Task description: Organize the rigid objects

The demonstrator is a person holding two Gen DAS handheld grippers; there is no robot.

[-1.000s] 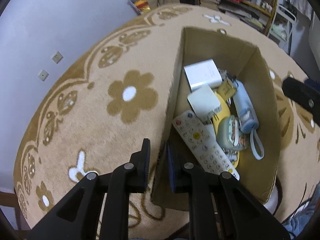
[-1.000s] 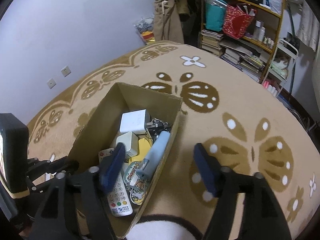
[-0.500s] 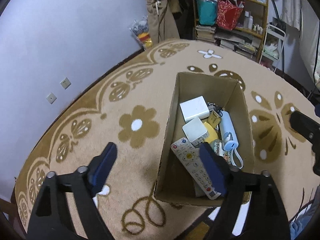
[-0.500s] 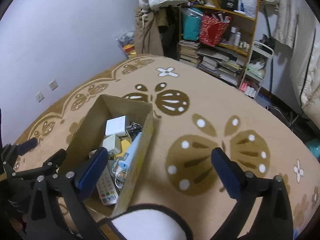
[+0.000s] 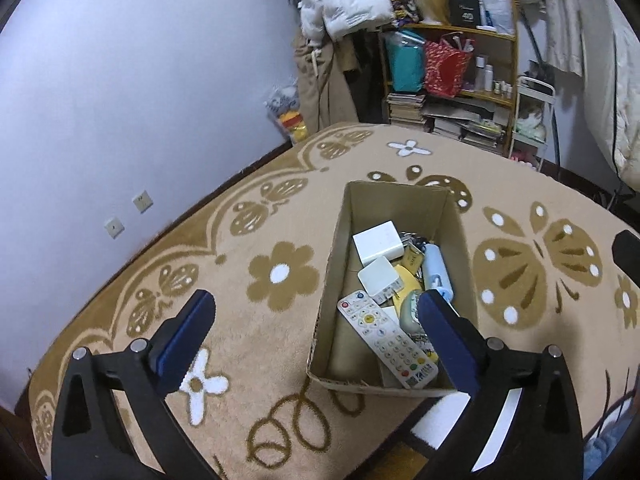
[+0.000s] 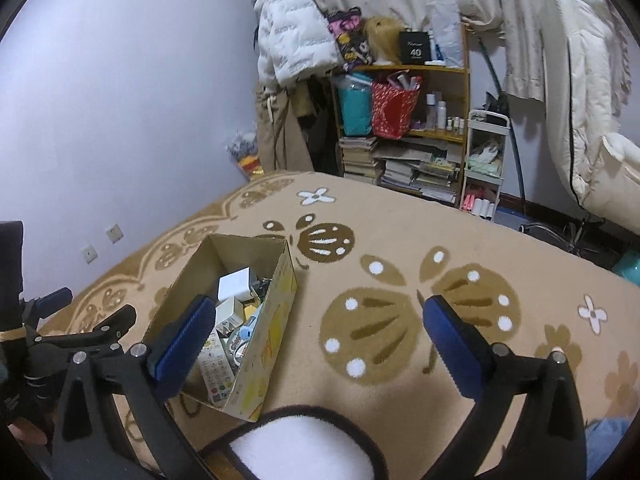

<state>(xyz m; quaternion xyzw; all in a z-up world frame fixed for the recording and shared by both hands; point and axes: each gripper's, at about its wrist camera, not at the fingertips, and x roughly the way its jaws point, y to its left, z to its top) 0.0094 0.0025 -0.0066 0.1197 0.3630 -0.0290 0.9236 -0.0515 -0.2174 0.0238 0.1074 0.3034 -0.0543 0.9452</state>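
- Left wrist view: the left gripper is spread wide, its blue-padded fingers far apart with nothing between them and nothing touched.
- One finger hangs over the patterned carpet to the box's left; the other sits in front of the near right part of the cardboard box in the picture, raised above it.
- Inside the box lie a white remote control along the near end, a white square adapter and a larger white block further in, a pale blue tube-shaped item along the right wall, and a yellow flat piece under them. A small round cartoon-printed item by the right finger is partly hidden.
- Right wrist view: the right gripper is likewise opened wide and empty, its fingers clear of everything.
- Its left finger overlaps the box's near left corner in the picture; the other hangs over a brown butterfly motif on the carpet.
- From this side the box's outer wall shows yellow print.
- The left gripper's black frame shows at the left edge, beside the box.
- Beyond the carpet stand a wooden shelf crowded with books, bags and bottles, and a white puffer jacket hung by the wall.
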